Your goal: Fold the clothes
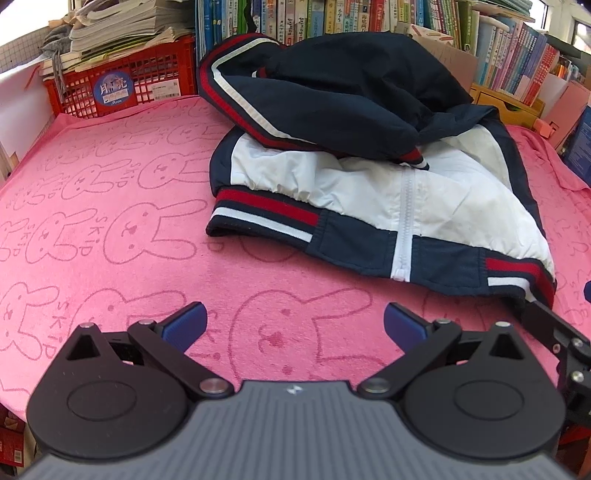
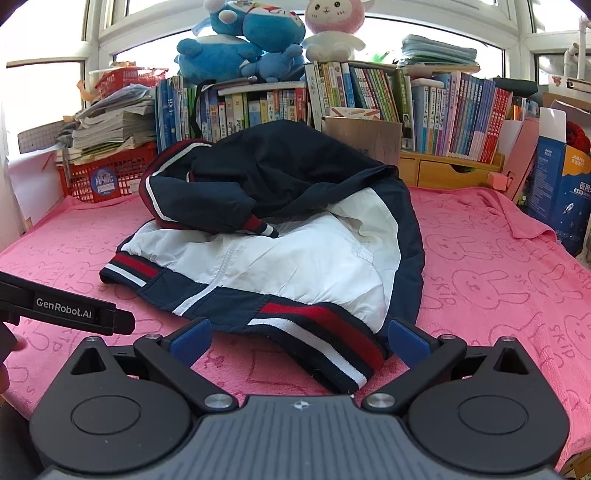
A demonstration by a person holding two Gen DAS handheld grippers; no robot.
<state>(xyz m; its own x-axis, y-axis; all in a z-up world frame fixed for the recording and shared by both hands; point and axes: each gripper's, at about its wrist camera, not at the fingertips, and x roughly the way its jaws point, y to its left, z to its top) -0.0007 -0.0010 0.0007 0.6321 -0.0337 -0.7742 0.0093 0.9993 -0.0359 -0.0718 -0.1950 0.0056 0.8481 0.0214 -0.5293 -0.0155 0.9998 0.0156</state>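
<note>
A: What kind of place is this? Lab?

B: No, a home. Looks like a kid's bedroom or study corner.

A: Evidence?

B: Pink towel (image 2: pixel 480 266) printed with cartoon rabbits, spread as the work surface. Row of books (image 2: pixel 369 96) packed along the back, mostly thin schoolbook-type spines. Blue plush toys (image 2: pixel 236 44) and a pink plush toy (image 2: pixel 334 26) sit on top of them, against a window (image 2: pixel 424 22).

A: Anything else?

B: Red plastic crate (image 1: pixel 122 81) with a loose stack of workbooks (image 1: pixel 122 26) on top. Small wooden drawer unit (image 2: pixel 443 170) under the books. Domestic clutter, no benches or fixtures.
</note>
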